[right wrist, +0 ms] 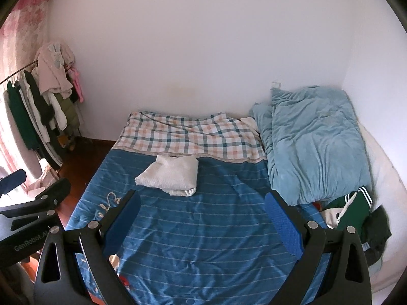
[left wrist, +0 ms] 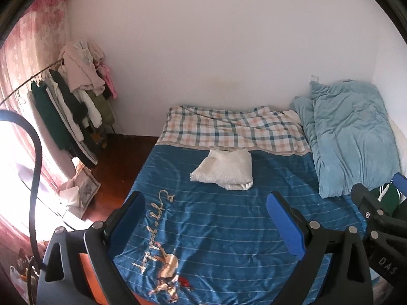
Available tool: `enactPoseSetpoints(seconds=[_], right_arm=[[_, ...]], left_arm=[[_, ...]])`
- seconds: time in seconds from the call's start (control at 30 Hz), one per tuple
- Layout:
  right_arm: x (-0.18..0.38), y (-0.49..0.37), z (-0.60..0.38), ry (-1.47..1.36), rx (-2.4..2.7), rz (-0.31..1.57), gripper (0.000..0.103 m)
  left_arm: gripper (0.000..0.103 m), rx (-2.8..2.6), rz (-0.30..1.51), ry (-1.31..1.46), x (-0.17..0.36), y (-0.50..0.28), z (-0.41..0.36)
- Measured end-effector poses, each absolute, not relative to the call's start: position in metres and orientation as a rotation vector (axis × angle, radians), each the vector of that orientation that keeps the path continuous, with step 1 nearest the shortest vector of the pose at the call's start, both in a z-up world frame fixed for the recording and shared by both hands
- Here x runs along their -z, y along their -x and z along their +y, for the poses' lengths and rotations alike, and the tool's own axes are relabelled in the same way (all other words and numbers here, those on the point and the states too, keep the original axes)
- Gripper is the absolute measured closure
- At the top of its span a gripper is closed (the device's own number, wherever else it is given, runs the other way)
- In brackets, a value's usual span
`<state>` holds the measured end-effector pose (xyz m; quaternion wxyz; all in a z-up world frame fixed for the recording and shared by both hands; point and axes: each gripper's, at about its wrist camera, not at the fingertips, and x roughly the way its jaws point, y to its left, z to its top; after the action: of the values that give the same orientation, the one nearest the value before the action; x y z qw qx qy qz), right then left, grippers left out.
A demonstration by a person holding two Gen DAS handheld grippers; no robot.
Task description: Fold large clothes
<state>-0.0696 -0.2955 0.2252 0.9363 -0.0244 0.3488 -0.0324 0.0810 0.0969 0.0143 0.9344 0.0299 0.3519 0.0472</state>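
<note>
A folded white garment (left wrist: 225, 170) lies on the blue striped bedcover (left wrist: 229, 218), near the plaid sheet; it also shows in the right wrist view (right wrist: 170, 175). A pile of unfolded clothes, green with white stripes and dark pieces (right wrist: 356, 213), lies at the bed's right side below the light blue quilt; a part of it shows in the left wrist view (left wrist: 386, 198). My left gripper (left wrist: 206, 218) is open and empty above the bedcover. My right gripper (right wrist: 202, 216) is open and empty, left of the pile.
A light blue quilt (right wrist: 315, 142) is bunched at the bed's right against the wall. A plaid sheet (right wrist: 188, 137) covers the far end. A clothes rack (left wrist: 68, 106) with hanging garments stands at the left by the pink curtain. Dark wood floor (left wrist: 119, 167) lies between.
</note>
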Motion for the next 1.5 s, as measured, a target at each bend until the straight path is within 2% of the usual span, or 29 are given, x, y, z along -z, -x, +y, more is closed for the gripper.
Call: enactPoseSetpoints(seconds=[1.5], right_arm=[[-0.235, 0.081, -0.282, 0.028, 0.093, 0.691, 0.004]], left_arm=[[0.005, -0.102, 0.66, -0.033, -0.035, -0.069, 0.104]])
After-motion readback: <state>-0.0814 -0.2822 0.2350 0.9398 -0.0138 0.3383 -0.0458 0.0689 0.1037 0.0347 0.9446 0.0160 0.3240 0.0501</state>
